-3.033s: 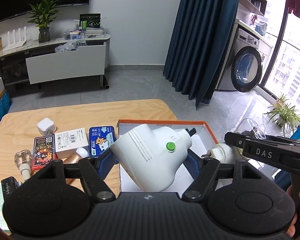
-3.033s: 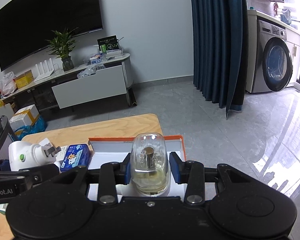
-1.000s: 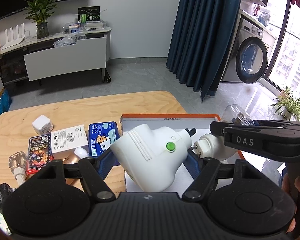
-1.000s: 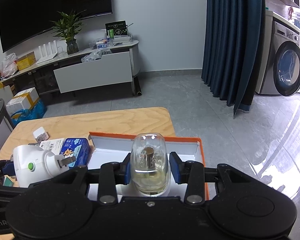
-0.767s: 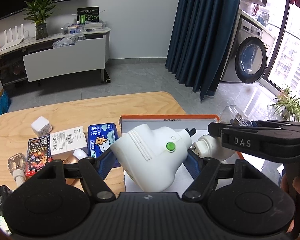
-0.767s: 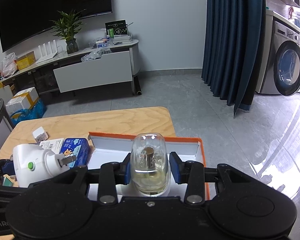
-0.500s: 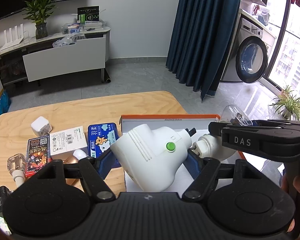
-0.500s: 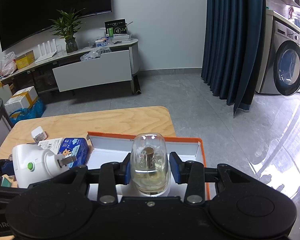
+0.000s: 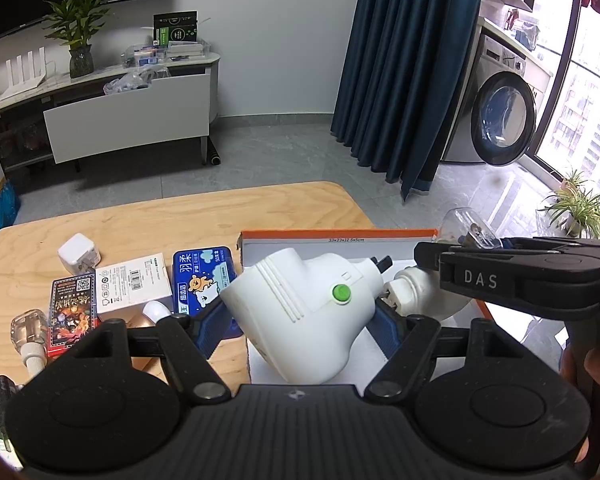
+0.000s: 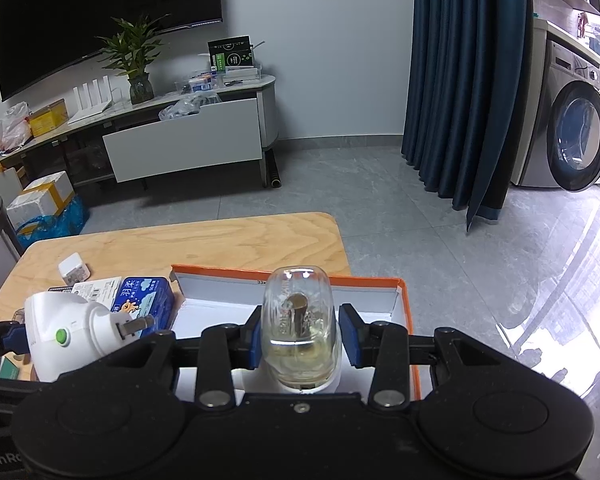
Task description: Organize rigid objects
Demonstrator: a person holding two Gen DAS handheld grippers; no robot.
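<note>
the left gripper (image 9: 300, 316) was clamped on a white plug-in device (image 9: 300, 312) with a green button, its blue pads pressing both flanks of the bulky body, which looked like the widest stable purchase on that odd shape. the right gripper (image 10: 298, 340) was closed on a clear glass bottle (image 10: 298, 328) seated in a white base, gripped across the glass so it stood upright (a sensible hold if the liquid at the bottom was to stay put). both loads hung over the open white box with orange edges (image 9: 380, 236), apparently the collecting place, so each seemed ready to be lowered in. the box floor showed nothing else that i could make out. beyond and left of the box, on the wooden table (image 9: 180, 212), a blue tin (image 9: 202, 276), a white carton (image 9: 134, 282), a red card pack (image 9: 72, 304), a small white charger (image 9: 78, 254) and a second glass bottle (image 9: 28, 330) lay loose, probably awaiting sorting.
</note>
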